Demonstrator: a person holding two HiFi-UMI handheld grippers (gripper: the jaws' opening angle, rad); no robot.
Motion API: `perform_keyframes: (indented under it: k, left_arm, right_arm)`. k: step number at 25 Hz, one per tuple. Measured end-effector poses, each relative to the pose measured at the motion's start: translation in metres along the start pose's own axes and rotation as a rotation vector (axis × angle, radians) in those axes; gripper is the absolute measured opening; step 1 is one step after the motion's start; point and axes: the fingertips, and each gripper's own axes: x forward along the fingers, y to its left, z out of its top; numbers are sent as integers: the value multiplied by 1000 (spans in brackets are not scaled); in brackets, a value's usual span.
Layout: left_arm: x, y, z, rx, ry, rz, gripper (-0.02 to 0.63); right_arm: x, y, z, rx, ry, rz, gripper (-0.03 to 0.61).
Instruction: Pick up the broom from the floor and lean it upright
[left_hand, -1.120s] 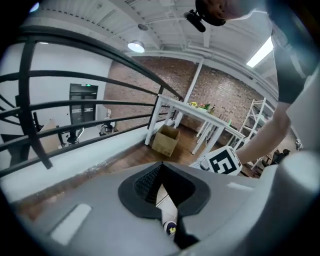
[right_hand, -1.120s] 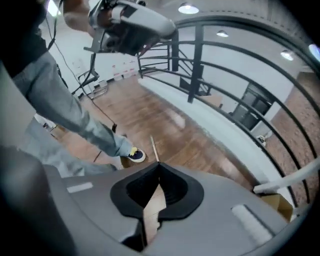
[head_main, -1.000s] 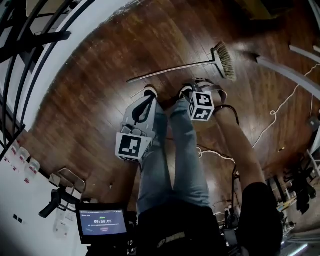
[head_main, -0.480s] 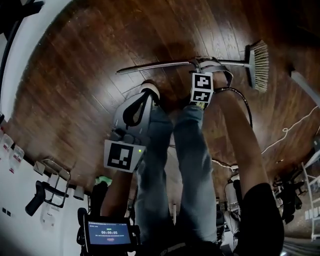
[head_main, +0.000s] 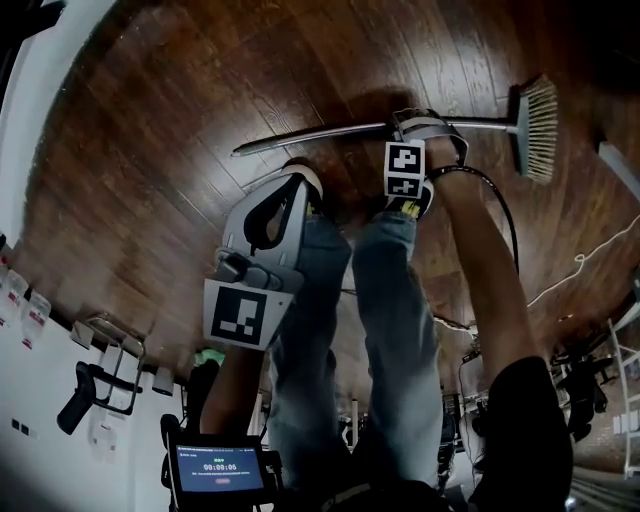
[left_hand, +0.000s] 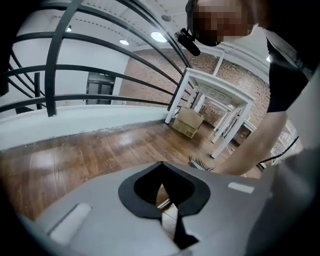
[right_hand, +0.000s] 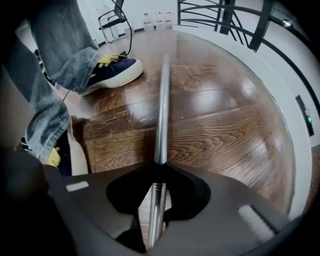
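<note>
The broom (head_main: 330, 132) lies flat on the floor (head_main: 150, 160) near the frame's top, so our right gripper (head_main: 425, 128) reaches down, fingers just closing tight on its handle (right_hand: 161, 125), while our left gripper (head_main: 297, 190) waits, fingers together and empty.

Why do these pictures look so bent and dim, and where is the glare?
Head view: dim, corners nearly black, floor boards bowed by the wide lens. Left gripper view: bright ceiling lights, railing bars curved. Right gripper view: white glare on the glossy floor, broom handle sharp, edges smeared.
</note>
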Motion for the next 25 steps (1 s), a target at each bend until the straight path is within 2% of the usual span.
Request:
perform_keyframes:
  k: [2, 4, 7, 10, 14, 18, 22, 25]
  left_arm:
    - [-1, -5, 12, 6, -6, -4, 14]
    - [-7, -15, 30, 9, -17, -11, 13]
    - [-24, -33, 67, 43, -30, -31, 14]
    - [-41, -57, 119, 92, -79, -64, 13]
    - [-65, -98, 188, 142, -114, -112, 13]
    - [-78, -138, 246, 200, -147, -175, 13]
    - [-77, -177, 292, 299, -174, -280, 12]
    - [-79, -212, 317, 367, -190, -362, 14]
  right_arm:
    - [-9, -3, -2, 55, -1, -14, 78]
    - [-34, -13, -3, 125, -29, -74, 77]
    - [-102, -41, 3, 253, -136, -189, 77]
    - [-187, -76, -5, 411, -233, -298, 77]
    - [-302, -115, -33, 683, -369, -426, 77]
    - [-395, -136, -78, 1005, -519, -550, 78]
    - [-472, -128, -132, 1343, -667, -719, 81]
    - [-517, -107, -152, 1510, -757, -821, 83]
